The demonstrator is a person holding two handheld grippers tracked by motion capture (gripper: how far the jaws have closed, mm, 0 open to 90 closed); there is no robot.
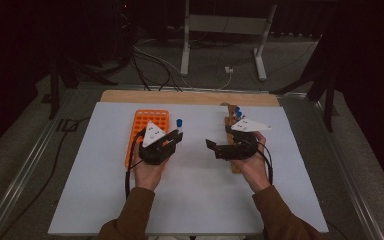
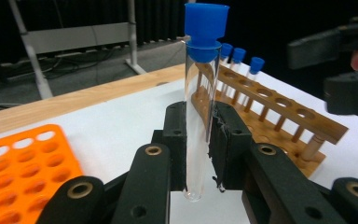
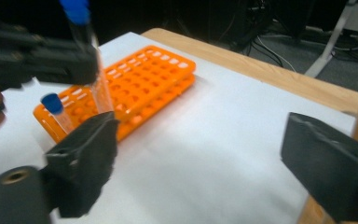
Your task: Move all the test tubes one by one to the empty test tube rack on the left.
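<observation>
Clear glass test tube with blue screw cap [image 2: 199,116]: upright, clamped between pads of left gripper [image 2: 199,144], above white table sheet [image 1: 195,200], between orange plastic grid rack [image 1: 149,122] and brown wooden tube rack [image 2: 270,109]. Tube bottom end clear of the sheet in left gripper view.
Left gripper: clenched on the tube, pads pressing its lower half.
Right gripper [image 3: 198,158]: jaws spread wide, nothing between them, just above the sheet beside the wooden rack.
Second blue-capped tube [image 3: 56,112]: standing in near corner of orange rack.
Wooden rack: three blue-capped tubes [image 2: 239,56] at far end, several near holes vacant.
Count: tubes five visible; racks two; grippers two.
Surface: white sheet over light wood tabletop [image 1: 190,96], wood strip exposed along far edge.
Room: grey carpet floor [image 1: 290,60], loose cables [image 1: 150,60], grey metal table frame [image 1: 225,25] behind, dark background.
</observation>
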